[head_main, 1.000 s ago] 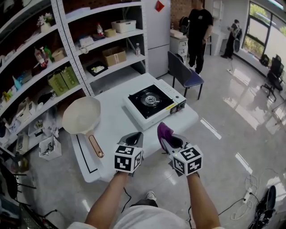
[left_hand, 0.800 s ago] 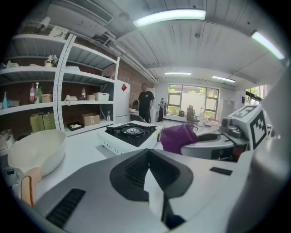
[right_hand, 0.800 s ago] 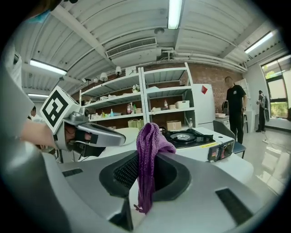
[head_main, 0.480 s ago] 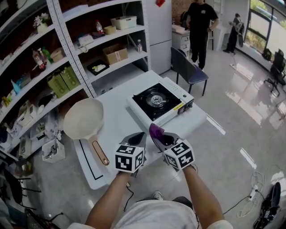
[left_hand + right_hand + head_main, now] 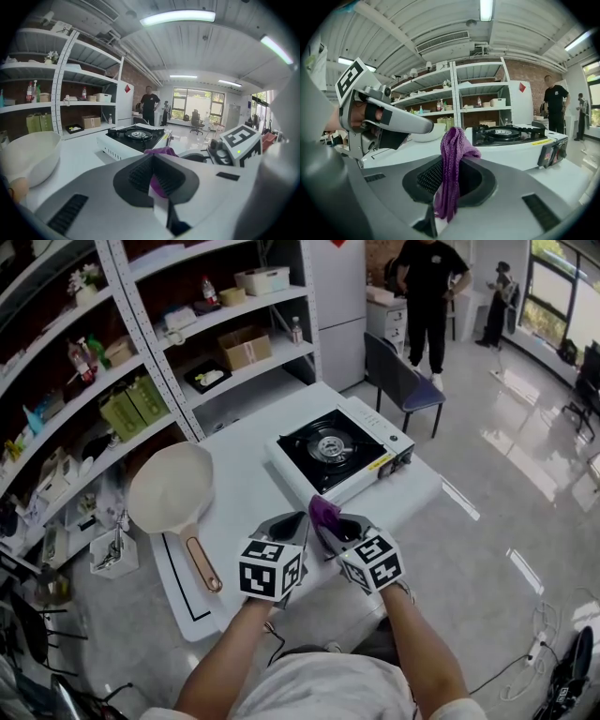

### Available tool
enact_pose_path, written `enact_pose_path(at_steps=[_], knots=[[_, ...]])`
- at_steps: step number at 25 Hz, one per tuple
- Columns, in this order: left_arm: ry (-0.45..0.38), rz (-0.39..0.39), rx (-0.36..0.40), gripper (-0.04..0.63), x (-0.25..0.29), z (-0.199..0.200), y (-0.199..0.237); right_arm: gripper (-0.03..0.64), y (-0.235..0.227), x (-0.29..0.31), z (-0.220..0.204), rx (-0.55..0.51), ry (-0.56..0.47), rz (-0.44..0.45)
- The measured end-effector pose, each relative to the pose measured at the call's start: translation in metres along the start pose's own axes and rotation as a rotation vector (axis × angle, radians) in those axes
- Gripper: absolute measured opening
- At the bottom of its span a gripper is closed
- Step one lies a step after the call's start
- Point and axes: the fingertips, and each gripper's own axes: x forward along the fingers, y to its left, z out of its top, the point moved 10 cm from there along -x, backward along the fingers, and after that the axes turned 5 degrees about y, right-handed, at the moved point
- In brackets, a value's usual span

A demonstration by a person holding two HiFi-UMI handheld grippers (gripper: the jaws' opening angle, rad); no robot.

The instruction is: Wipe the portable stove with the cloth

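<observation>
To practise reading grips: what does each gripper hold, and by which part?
The right gripper pinches the purple cloth about mid-length, with a fold sticking out past the jaws. The left gripper is shut and holds nothing.

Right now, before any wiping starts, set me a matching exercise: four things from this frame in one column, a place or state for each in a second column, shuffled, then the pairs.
Column one
1. cloth
2. portable stove
3. pan
4. left gripper

Column two
A. jaws together, holding nothing
B. on the left part of the table, handle toward the person
C. pinched in the right gripper
D. on the table's far part, burner bare

Pairs: 1-C, 2-D, 3-B, 4-A
</observation>
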Motion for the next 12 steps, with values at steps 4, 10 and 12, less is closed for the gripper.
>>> enact_pose_path(at_steps=[4, 10, 12], knots=[[0.014, 0.016, -0.009, 0.003, 0.011, -0.002, 0.003, 0.061, -0.013, 0.002, -0.006, 0.003, -0.009, 0.011], [0.011, 0.040, -0.012, 0.005, 0.030, 0.006, 0.000, 0.061, -0.034, 0.002, -0.010, 0.007, -0.022, 0.021], [0.011, 0.042, -0.014, 0.004, 0.037, 0.009, -0.003, 0.061, -0.042, 0.000, -0.012, 0.017, -0.027, 0.019]])
